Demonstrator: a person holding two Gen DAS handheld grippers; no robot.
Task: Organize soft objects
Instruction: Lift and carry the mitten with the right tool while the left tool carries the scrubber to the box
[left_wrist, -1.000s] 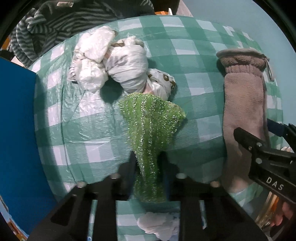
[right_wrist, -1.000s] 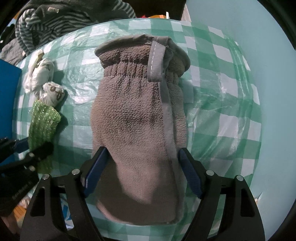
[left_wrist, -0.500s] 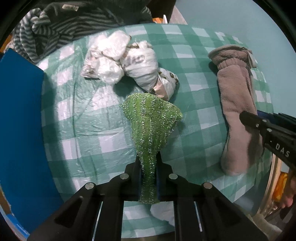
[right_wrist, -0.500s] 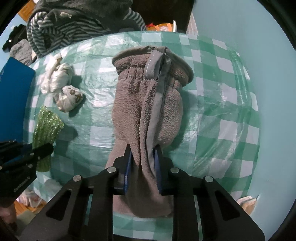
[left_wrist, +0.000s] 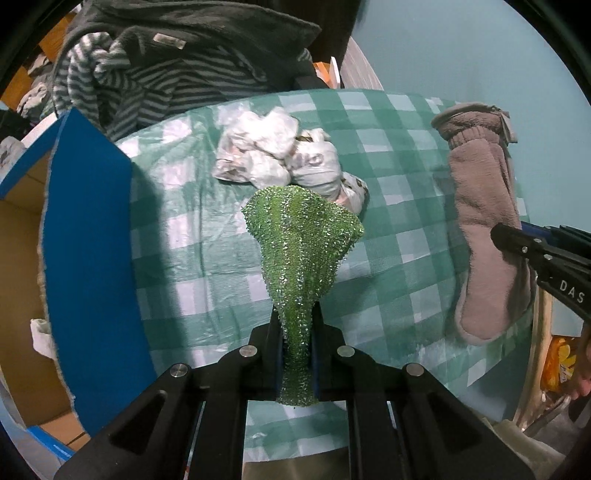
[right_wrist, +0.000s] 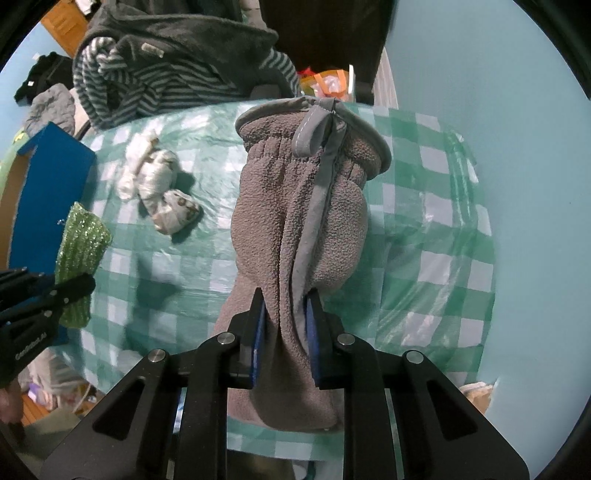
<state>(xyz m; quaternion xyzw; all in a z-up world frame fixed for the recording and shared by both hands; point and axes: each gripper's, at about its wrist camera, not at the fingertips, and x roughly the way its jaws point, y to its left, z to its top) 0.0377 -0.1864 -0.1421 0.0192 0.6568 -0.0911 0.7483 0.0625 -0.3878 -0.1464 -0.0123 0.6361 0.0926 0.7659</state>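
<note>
Above the green-checked tabletop (left_wrist: 207, 258), each claw has one soft thing pinched near its lower end. The left claw (left_wrist: 296, 332) is clamped on a green glittery scrubbing cloth (left_wrist: 301, 236), which fans out wide beyond the fingers; gripping the narrow bunched end lets the rest hang free. The right claw (right_wrist: 283, 325) is clamped on a grey fleece mitten (right_wrist: 299, 206) at its fingertip half, cuff and hanging loop pointing away, the fleece creased between the pads. Both appear lifted off the cloth. A knotted bundle of white plastic bags (left_wrist: 280, 158) lies just beyond the green cloth. The blue-sided cardboard box (left_wrist: 88, 236) at the left looks the likely destination.
</note>
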